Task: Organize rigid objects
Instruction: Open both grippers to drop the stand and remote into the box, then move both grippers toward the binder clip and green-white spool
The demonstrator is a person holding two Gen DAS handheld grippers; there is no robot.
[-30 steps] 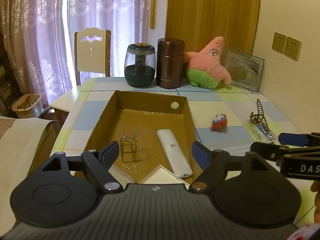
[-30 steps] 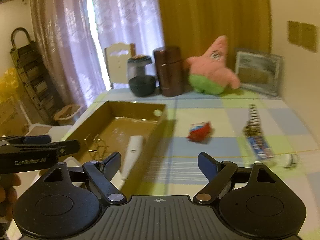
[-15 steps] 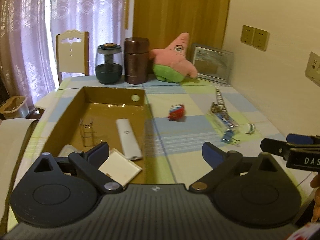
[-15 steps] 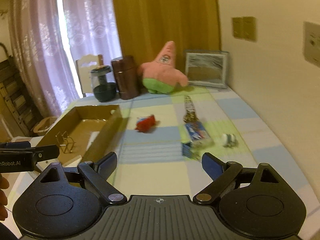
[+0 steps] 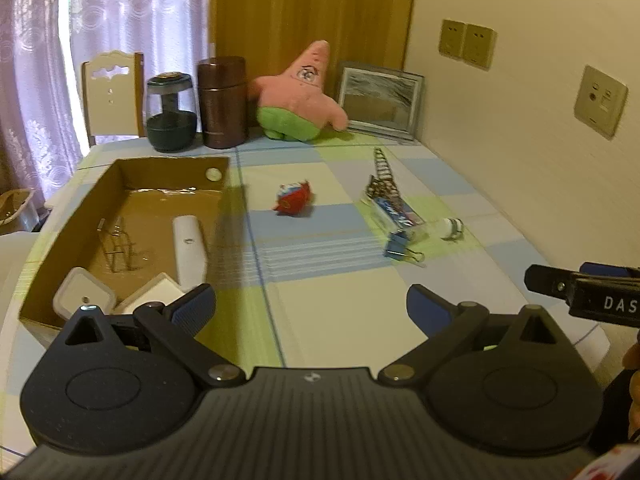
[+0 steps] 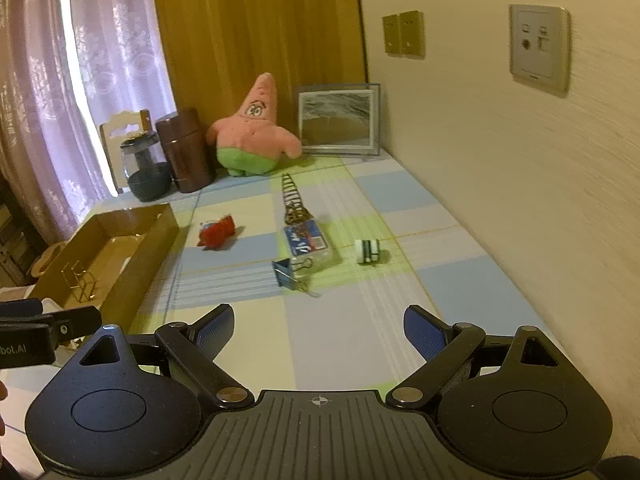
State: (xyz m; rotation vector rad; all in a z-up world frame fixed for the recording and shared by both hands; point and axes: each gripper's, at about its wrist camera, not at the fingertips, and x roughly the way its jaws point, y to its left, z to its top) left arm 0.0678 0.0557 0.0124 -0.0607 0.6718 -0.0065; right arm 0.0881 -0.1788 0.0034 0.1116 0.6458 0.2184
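An open cardboard box (image 5: 168,160) stands on the left of the checked table; it holds a white bar (image 5: 188,244), a gold wire rack (image 5: 118,248) and two white square cases (image 5: 84,296). Loose on the cloth to its right lie a red toy (image 5: 294,200), a blue binder clip (image 6: 288,272), a clear pack with a blue label (image 6: 308,240), a dark metal ladder piece (image 6: 292,196) and a small white-green roll (image 6: 368,251). My left gripper (image 5: 310,300) hovers near the box's front right corner, its jaws opening with nothing between them. My right gripper (image 6: 319,318) stands open and empty, short of the binder clip.
Along the back stand a pink star plush (image 5: 300,96), a brown canister (image 5: 222,102), a glass jar (image 5: 170,112) and a framed picture (image 5: 380,100). A chair (image 5: 112,96) sits behind the table. A wall with sockets runs close along the table's right side.
Both grippers have swung right, away from the box and toward the loose items. The left jaws have spread much wider, the right jaws a little wider. Nothing was picked up.
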